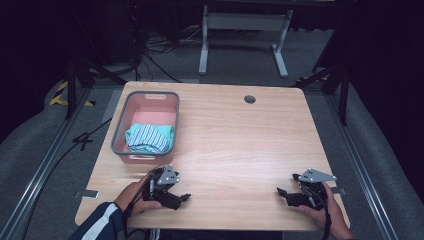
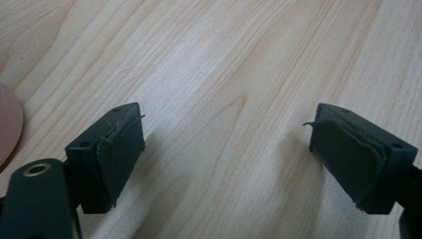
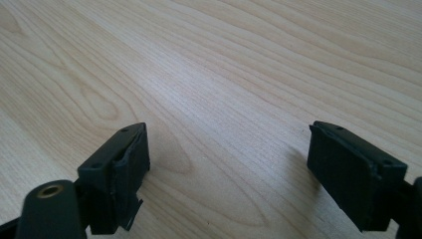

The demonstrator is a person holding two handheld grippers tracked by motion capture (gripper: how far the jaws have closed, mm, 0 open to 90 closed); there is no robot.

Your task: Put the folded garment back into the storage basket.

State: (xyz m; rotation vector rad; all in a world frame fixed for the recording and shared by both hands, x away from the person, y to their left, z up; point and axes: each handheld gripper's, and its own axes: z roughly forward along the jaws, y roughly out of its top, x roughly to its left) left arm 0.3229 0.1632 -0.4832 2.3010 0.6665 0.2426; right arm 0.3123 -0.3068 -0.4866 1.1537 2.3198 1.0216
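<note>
Light wooden table (image 1: 240,145) seen from above, with a round grommet hole (image 1: 250,99) near the far edge. Grey-rimmed pink basket (image 1: 119,131) at the far left of the tabletop, holding folded striped teal-and-white cloth (image 1: 148,137) in its near half. Left gripper (image 1: 181,198) near the front left edge, just in front of the basket, jaws spread wide and holding nothing; bare wood between the worn pads (image 2: 118,159) in the left gripper view. Right gripper (image 1: 283,194) near the front right edge, well apart from the left, jaws likewise wide apart and empty, pointing inward over bare wood.
</note>
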